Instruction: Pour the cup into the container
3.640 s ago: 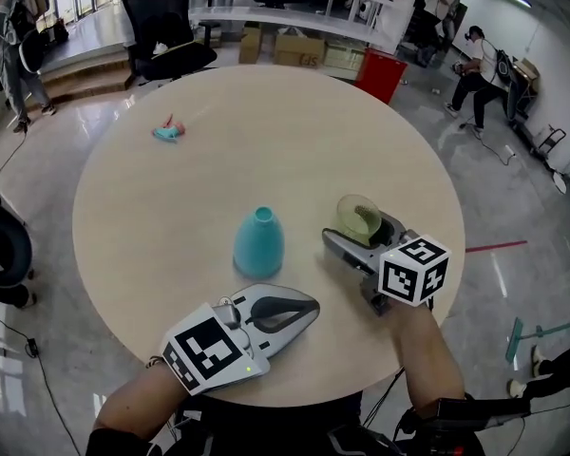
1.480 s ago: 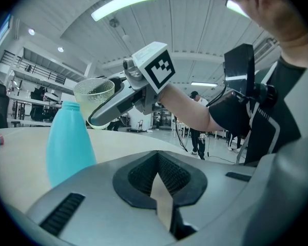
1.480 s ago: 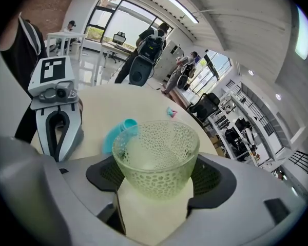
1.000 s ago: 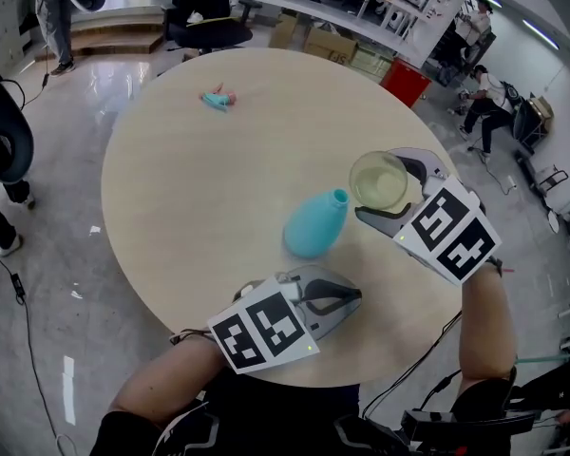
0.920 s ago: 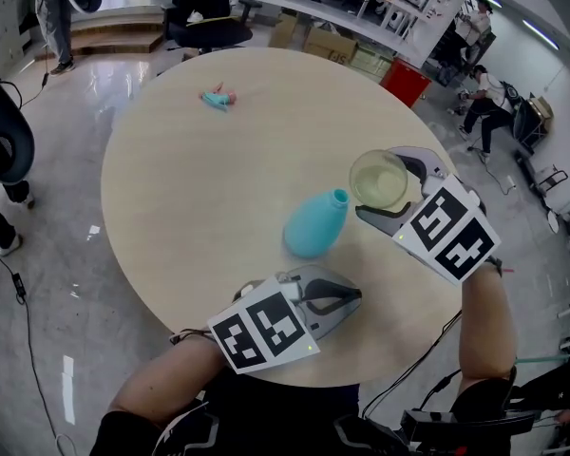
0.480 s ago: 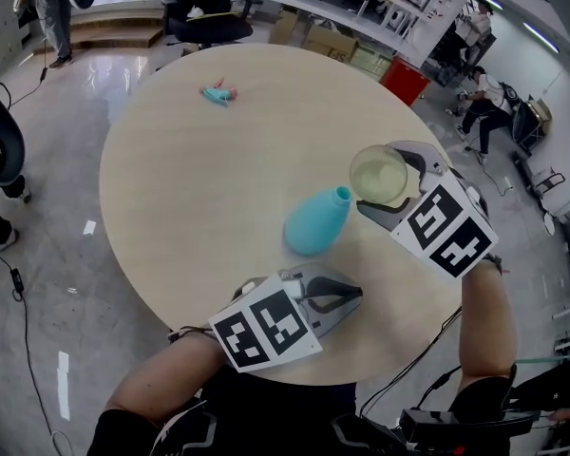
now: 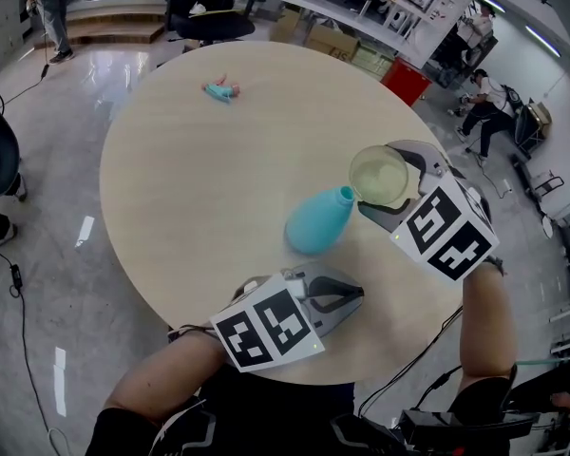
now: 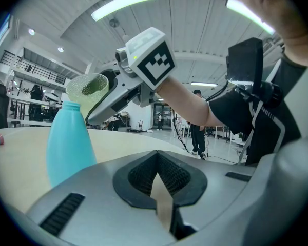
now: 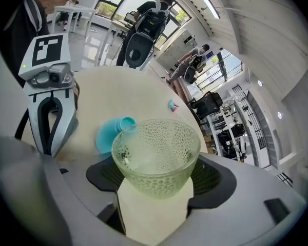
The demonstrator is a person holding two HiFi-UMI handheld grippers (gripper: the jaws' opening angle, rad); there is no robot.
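Our right gripper (image 7: 391, 180) clamped the pale green dimpled glass cup (image 9: 156, 155) just above the teal bottle-shaped container (image 7: 315, 222) and its narrow mouth. Our left gripper (image 7: 348, 297) sat closed, empty. Any misalignment, and we risked spilling onto the round beige table (image 7: 190, 160).

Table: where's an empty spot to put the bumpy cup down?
The widest bare stretch of the round beige table lies left of the teal bottle-shaped container, up to the small teal toy near the far edge. Crowded: the near right, where the left gripper, the container and the right gripper holding the dimpled glass cup sit close together.
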